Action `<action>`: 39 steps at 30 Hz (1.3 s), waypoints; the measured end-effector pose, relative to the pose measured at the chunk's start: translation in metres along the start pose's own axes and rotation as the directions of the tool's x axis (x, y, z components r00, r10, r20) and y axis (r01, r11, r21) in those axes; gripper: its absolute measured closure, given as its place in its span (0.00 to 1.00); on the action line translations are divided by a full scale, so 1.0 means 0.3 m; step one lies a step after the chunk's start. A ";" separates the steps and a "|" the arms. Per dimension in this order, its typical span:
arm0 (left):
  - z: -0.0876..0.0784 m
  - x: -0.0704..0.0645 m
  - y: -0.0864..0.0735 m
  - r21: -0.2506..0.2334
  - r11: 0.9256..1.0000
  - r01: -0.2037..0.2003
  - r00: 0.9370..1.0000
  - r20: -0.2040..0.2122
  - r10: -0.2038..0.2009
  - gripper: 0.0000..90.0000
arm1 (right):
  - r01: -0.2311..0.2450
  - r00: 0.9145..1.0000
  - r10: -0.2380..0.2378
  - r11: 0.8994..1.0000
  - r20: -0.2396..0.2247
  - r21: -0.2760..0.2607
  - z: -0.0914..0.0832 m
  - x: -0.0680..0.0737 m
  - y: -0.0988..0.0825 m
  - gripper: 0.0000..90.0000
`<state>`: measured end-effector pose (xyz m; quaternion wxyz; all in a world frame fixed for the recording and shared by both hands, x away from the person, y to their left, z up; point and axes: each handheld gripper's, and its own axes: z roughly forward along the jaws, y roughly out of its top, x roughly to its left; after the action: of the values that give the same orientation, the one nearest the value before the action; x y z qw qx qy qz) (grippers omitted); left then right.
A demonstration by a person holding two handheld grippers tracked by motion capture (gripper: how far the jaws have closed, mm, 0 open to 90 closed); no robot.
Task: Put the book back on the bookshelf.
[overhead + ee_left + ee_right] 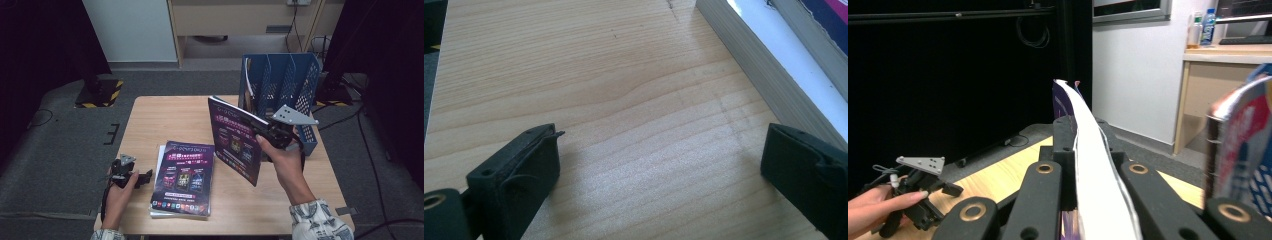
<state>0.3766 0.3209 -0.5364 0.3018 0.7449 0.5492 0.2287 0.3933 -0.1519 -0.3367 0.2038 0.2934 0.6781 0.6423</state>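
Magazine (235, 140), pinched upright in the right hand-held gripper (267, 132), nears the blue file rack (280, 82) at the counter's far right corner, still unfiled; more magazines (185, 177) wait beside the spread left hand-held gripper (145, 176).

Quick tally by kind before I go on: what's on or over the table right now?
Booklets: 2 visible covers, one held up in the right gripper (booklet), one topping the stack; what lies beneath it can't be counted
Blue file rack: 1
Grippers: 2, the left gripper resting open on the table
Total: 5
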 end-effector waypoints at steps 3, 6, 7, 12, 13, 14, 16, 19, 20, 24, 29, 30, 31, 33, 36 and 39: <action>0.000 0.000 0.000 0.000 1.000 0.000 1.000 0.000 0.000 0.02 | -0.003 1.000 0.003 1.000 0.011 0.001 -0.020 -0.016 -0.006 0.94; 0.000 -0.001 0.000 0.000 1.000 -0.001 1.000 0.001 0.001 0.02 | -0.010 1.000 0.010 1.000 0.022 0.003 -0.042 -0.032 -0.013 0.94; 0.000 -0.001 0.000 0.000 1.000 -0.001 1.000 0.001 0.001 0.02 | -0.012 1.000 0.012 1.000 0.024 0.002 -0.048 -0.034 -0.014 0.94; 0.000 -0.001 0.000 0.000 1.000 -0.002 1.000 0.002 0.002 0.02 | -0.017 0.999 0.017 1.000 0.033 0.012 -0.084 -0.046 -0.022 0.94; 0.000 -0.001 0.000 0.000 1.000 -0.003 1.000 0.002 0.003 0.02 | -0.019 0.999 0.019 1.000 0.035 0.008 -0.092 -0.049 -0.024 0.94; 0.000 -0.001 0.000 0.000 1.000 -0.003 1.000 0.002 0.003 0.02 | -0.022 0.999 0.022 1.000 0.037 0.006 -0.100 -0.051 -0.025 0.94; 0.000 -0.002 0.000 0.000 1.000 -0.003 1.000 0.003 0.003 0.02 | -0.029 0.999 0.029 1.000 0.041 -0.001 -0.117 -0.056 -0.031 0.94; 0.000 -0.002 0.000 0.000 1.000 -0.003 1.000 0.003 0.003 0.02 | -0.034 0.998 0.034 0.999 0.052 0.004 -0.139 -0.064 -0.040 0.94; 0.000 -0.002 0.000 0.000 1.000 -0.004 1.000 0.003 0.004 0.02 | -0.037 0.998 0.036 0.999 0.054 0.003 -0.145 -0.065 -0.042 0.94; 0.000 -0.003 0.000 0.000 1.000 -0.003 1.000 0.004 0.003 0.02 | -0.050 0.997 0.051 0.999 0.063 -0.006 -0.175 -0.073 -0.059 0.94; 0.001 -0.004 0.000 0.000 1.000 -0.004 1.000 0.004 0.004 0.02 | -0.059 0.996 0.059 0.998 0.072 -0.004 -0.210 -0.085 -0.068 0.94; 0.001 -0.004 0.000 0.000 1.000 -0.004 1.000 0.005 0.004 0.02 | -0.058 0.996 0.058 0.998 0.073 -0.003 -0.214 -0.088 -0.070 0.94; 0.001 -0.004 0.000 0.000 1.000 -0.004 1.000 0.005 0.004 0.02 | -0.059 0.995 0.059 0.998 0.074 -0.003 -0.219 -0.092 -0.071 0.94; 0.001 -0.004 0.000 0.000 1.000 -0.004 1.000 0.004 0.004 0.02 | -0.059 0.995 0.059 0.998 0.079 -0.001 -0.226 -0.096 -0.071 0.94; 0.001 -0.004 0.000 0.000 1.000 -0.004 1.000 0.005 0.004 0.02 | -0.071 0.994 0.071 0.997 0.083 -0.006 -0.246 -0.104 -0.064 0.94; 0.001 -0.004 0.000 0.000 1.000 -0.004 1.000 0.004 0.004 0.02 | -0.089 0.992 0.089 0.996 0.084 -0.009 -0.274 -0.117 -0.052 0.94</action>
<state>0.3764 0.3196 -0.5364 0.3025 0.7465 0.5471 0.2277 0.3637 -0.2368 -0.3482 0.2042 0.3498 0.6535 0.6394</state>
